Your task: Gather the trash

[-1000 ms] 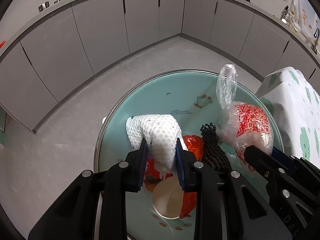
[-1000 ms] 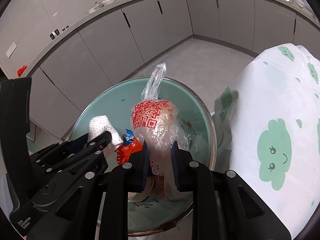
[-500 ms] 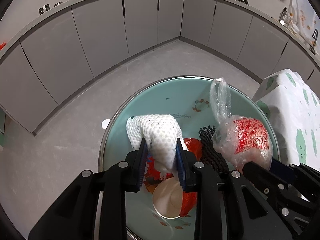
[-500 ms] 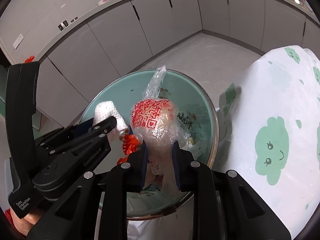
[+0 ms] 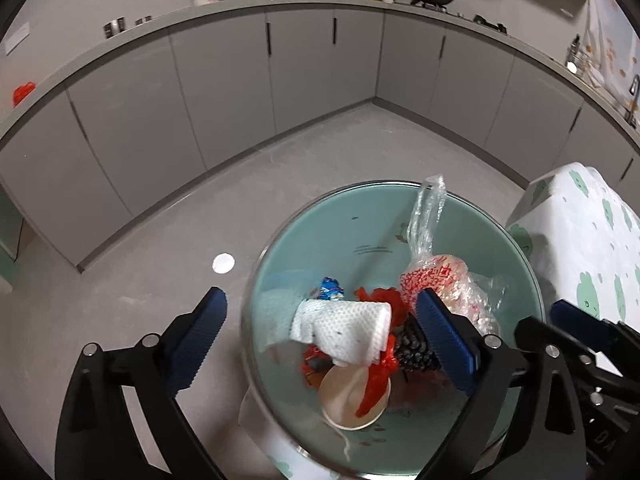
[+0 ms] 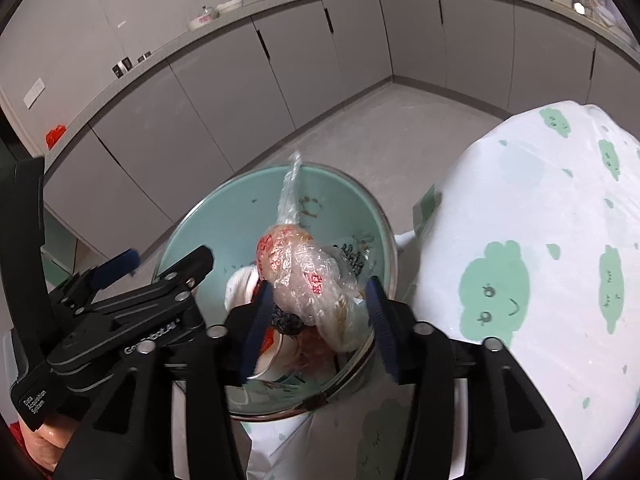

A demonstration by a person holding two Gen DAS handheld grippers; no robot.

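Observation:
A teal basin point(image 5: 340, 232) point(image 6: 224, 220) on the floor holds the trash. Above it my left gripper point(image 5: 320, 320) has its jaws opening wide. The white paper-towel wad point(image 5: 344, 332) lies loose between and below them on the pile, touching neither pad. My right gripper point(image 6: 320, 312) is also opening. The clear plastic bag with red print point(image 6: 304, 276) point(image 5: 436, 280) sits between its pads, blurred, with a gap to the right pad. Under these lie a paper cup point(image 5: 352, 404), a red wrapper point(image 5: 376, 384), black mesh point(image 5: 412, 348) and a blue wrapper point(image 5: 330, 288).
A white tablecloth with green clouds point(image 6: 520, 240) point(image 5: 580, 240) hangs close on the basin's right. Grey kitchen cabinets point(image 5: 224, 92) ring the grey floor point(image 5: 120, 280) behind. A hand point(image 6: 40, 440) shows at the lower left of the right wrist view.
Both grippers went from shut to open and rose a little. The left let go of the paper-towel wad, which fell onto the pile. The right let go of the plastic bag.

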